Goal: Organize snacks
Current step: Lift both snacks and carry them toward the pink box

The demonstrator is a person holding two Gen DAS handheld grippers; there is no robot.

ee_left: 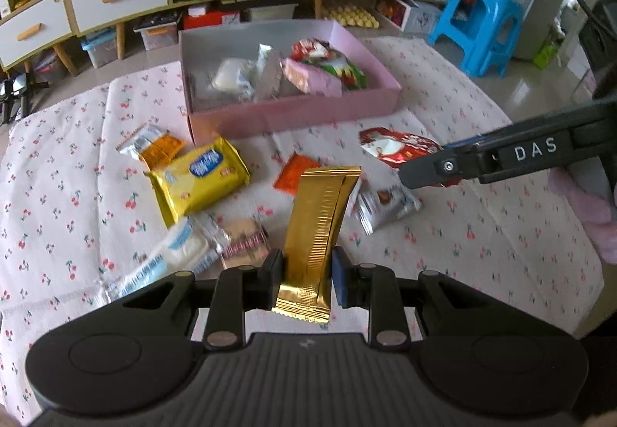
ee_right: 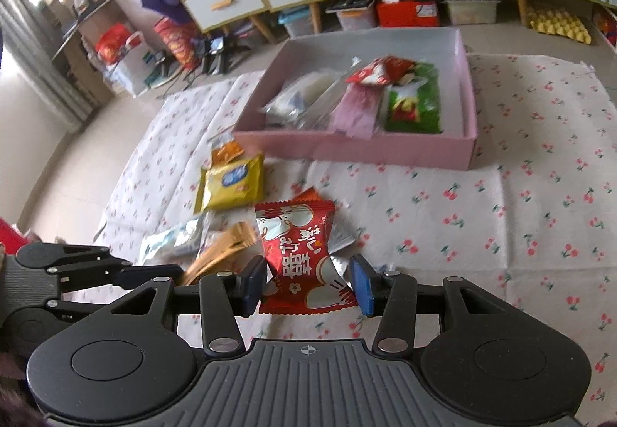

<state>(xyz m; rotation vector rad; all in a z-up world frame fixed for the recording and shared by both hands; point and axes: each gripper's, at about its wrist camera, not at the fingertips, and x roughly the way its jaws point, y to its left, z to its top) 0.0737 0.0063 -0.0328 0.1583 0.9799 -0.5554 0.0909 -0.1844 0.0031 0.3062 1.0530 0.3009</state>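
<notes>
Two claws are at work over the cherry-print cloth point(ee_left: 77, 172), each clamped on a snack.

From my left wrist view, my left claw point(ee_left: 306, 273) pinches a gold stick packet point(ee_left: 316, 230) near its lower end, so the packet stands up between the pads and leans toward the pink box point(ee_left: 293, 111). That box is my landmark: it sits open at the far side of the cloth and holds several wrapped snacks, among them a pale pink packet point(ee_left: 314, 78) and a green and red one. Just in front of the box's left corner lies a yellow packet point(ee_left: 198, 178), with a small orange-and-silver wrapper point(ee_left: 152, 143) beside it. Nearer to me than the box lie an orange square sachet point(ee_left: 293, 174) and a silver packet point(ee_left: 385, 205). My right claw point(ee_left: 420, 172) reaches in from the right, in front of the box.

From my right wrist view, my right claw point(ee_right: 308, 286) is closed on a red candy packet point(ee_right: 302, 257) with white characters, held above the cloth on my side of the box. My left claw point(ee_right: 154, 274) shows at the left edge, the gold packet in it.
</notes>
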